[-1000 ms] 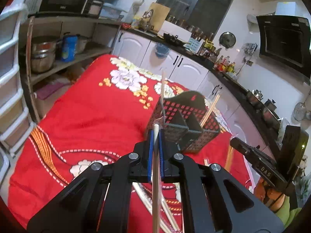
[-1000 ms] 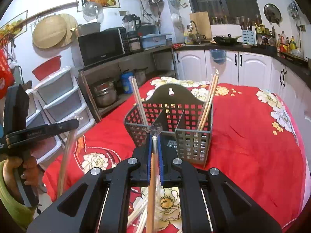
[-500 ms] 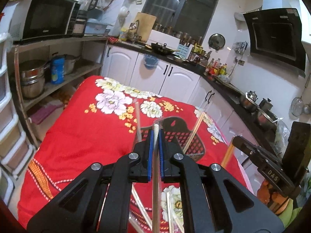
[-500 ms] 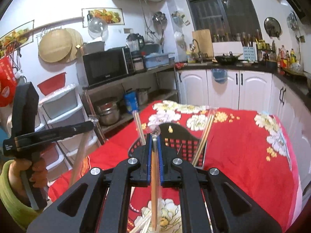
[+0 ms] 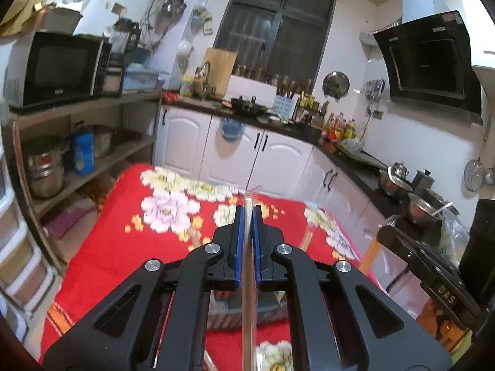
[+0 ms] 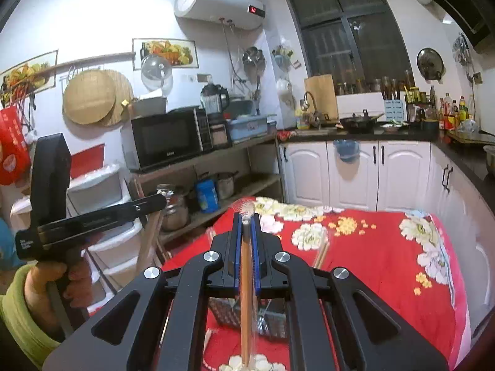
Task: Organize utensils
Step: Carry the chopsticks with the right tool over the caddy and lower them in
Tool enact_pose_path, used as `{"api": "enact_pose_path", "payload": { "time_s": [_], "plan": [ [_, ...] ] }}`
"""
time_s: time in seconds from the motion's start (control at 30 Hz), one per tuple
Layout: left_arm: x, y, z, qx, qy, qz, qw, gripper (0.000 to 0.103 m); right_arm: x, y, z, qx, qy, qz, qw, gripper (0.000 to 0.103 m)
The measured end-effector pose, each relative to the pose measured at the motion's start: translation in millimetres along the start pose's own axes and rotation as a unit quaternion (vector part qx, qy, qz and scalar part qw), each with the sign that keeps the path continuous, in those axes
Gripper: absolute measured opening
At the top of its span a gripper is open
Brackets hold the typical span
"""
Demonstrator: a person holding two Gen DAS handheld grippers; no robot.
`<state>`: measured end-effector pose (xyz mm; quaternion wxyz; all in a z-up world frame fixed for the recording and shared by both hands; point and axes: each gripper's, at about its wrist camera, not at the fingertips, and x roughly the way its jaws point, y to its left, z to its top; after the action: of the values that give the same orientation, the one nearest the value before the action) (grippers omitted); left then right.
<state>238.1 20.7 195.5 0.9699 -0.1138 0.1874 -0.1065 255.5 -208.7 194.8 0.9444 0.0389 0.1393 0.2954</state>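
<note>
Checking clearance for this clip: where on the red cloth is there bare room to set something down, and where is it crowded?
Free: the red floral tablecloth beyond the fingers, toward the white cabinets, in both views. Crowded: the near end below both grippers, where the mesh utensil holder stands, with loose chopsticks beside it.

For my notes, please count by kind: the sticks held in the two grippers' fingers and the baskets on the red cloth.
Chopsticks: 2, the left chopstick in the left gripper, the right chopstick in the right gripper
Basket: 1
Total: 3
</note>
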Motion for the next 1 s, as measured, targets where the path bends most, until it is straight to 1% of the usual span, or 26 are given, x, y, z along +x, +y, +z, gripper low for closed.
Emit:
{"api": "enact_pose_path", "payload": {
  "time_s": [0.27,0.53,0.7,0.9,1.0],
  "plan": [
    [22.6,-5.2,18.4,-0.003,-0.041,0.015,0.9991,0.001,6.1,0.0,24.6,-0.002,-0.037,0.004,0.999,0.006],
    [53.9,-4.6,28.7,-0.011,-0.076,0.044,0.9961,0.001,21.8,-0.6,38.3,-0.004,-0.061,0.004,0.998,0.006],
    [72.0,-4.7,27.8,-0.01,-0.088,0.053,0.9947,0.001,33.3,-5.5,39.2,-0.001,-0.068,0.002,0.998,0.006],
    [90.7,0.1,19.5,-0.003,-0.097,0.065,0.9932,0.001,48.0,-12.8,35.3,-0.002,-0.074,0.002,0.997,0.006],
    [99.8,5.0,14.1,-0.002,-0.1,0.06,0.9932,0.001,52.9,-14.6,32.9,-0.002,-0.071,0.004,0.997,0.006]
  ]
}}
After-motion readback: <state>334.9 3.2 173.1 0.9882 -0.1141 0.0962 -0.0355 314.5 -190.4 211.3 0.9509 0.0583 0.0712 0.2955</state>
